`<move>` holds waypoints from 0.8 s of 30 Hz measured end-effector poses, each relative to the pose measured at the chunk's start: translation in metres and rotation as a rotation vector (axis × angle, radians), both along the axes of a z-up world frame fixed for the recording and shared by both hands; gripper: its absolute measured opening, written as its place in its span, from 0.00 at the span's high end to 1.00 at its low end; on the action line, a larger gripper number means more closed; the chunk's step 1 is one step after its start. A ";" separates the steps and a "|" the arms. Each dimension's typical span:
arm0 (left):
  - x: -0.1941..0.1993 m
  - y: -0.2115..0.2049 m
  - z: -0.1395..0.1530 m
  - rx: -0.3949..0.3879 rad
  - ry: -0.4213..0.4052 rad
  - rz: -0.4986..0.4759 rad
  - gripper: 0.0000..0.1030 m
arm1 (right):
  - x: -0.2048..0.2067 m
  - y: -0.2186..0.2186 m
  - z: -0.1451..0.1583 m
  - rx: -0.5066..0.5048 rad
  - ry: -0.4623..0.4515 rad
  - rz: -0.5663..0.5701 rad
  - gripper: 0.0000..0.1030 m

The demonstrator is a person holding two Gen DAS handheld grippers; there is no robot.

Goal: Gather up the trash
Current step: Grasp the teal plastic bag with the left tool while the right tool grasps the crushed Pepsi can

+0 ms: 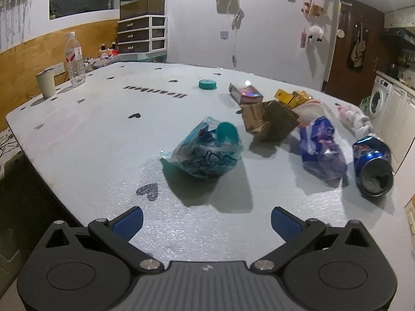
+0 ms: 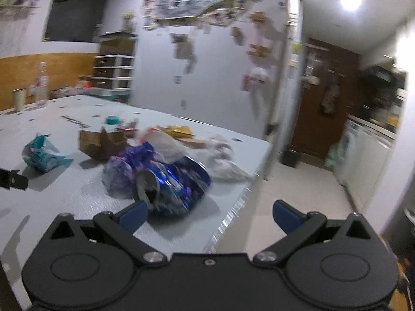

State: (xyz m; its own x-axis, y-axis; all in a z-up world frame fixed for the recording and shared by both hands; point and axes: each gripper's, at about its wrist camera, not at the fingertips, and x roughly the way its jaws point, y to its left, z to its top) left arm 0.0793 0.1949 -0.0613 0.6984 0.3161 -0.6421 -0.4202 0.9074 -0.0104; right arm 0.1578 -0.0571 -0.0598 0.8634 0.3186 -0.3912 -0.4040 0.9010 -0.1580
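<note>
Jaws gape empty on both the left gripper [image 1: 207, 219], facing a teal bag [image 1: 205, 153], and the right gripper [image 2: 208, 213], beside a crushed blue can [image 2: 176, 181].

Right wrist view motion-blurred; crushed blue can [image 2: 176, 181] label unreadable, wall hangings [image 2: 197, 2] at top smeared, possibly photos.

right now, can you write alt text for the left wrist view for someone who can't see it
Open left tongs hover over a pale table facing a teal plastic bag. To its right lie torn cardboard, a crumpled purple wrapper and a crushed blue can on its side. At the far left edge stand a water bottle and a cup.
</note>
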 end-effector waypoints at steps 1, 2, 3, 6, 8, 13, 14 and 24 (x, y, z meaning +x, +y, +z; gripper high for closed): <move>0.001 0.001 -0.002 0.003 0.003 0.001 0.00 | 0.009 0.002 0.002 -0.003 0.003 0.038 0.00; 0.002 0.002 -0.003 0.004 0.005 0.003 0.00 | 0.018 0.005 0.003 -0.005 0.003 0.077 0.00; 0.002 0.003 -0.005 0.001 0.007 0.006 0.00 | 0.027 0.008 0.004 -0.014 -0.005 0.125 0.00; 0.004 0.005 -0.009 -0.001 0.009 0.007 0.00 | 0.054 0.015 0.008 -0.036 -0.002 0.252 0.00; 0.006 0.007 -0.011 0.005 0.012 0.011 0.00 | 0.072 0.019 0.010 -0.045 0.030 0.336 0.00; 0.018 0.017 -0.011 0.003 0.011 0.010 0.00 | 0.113 0.034 0.005 -0.110 0.122 0.467 0.00; 0.021 0.019 -0.010 -0.004 0.009 0.002 0.00 | 0.120 0.036 0.003 -0.113 0.152 0.490 0.00; 0.055 0.044 -0.004 -0.054 -0.040 -0.052 0.00 | 0.141 0.047 -0.012 -0.122 0.271 0.596 0.00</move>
